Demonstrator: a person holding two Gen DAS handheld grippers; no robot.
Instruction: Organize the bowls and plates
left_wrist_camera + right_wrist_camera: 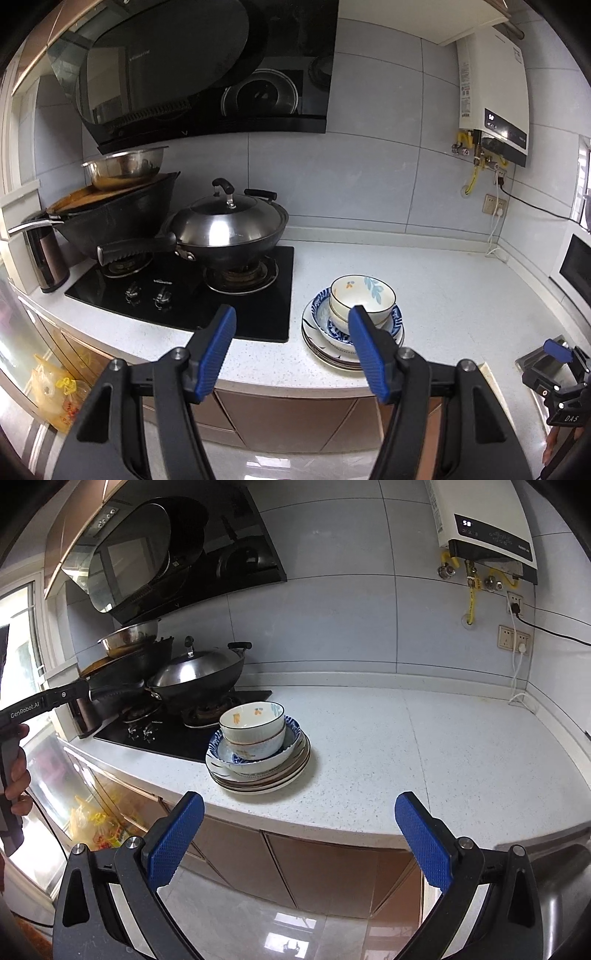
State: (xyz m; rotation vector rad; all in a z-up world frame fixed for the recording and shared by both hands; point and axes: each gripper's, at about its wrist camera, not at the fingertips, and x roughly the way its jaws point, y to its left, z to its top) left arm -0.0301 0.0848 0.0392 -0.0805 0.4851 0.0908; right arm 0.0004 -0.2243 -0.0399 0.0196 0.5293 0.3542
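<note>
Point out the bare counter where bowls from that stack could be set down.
The widest free patch is the speckled countertop right of the dish stack, running back to the tiled wall and the white cable in the corner. Left of the stack is crowded: the black cooktop carries the lidded wok.

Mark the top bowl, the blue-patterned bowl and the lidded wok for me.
top bowl (251, 720): right wrist view, on its inner wall.
blue-patterned bowl (295, 734): right wrist view, on its right rim.
lidded wok (229, 221): left wrist view, on the steel lid's dome.
</note>
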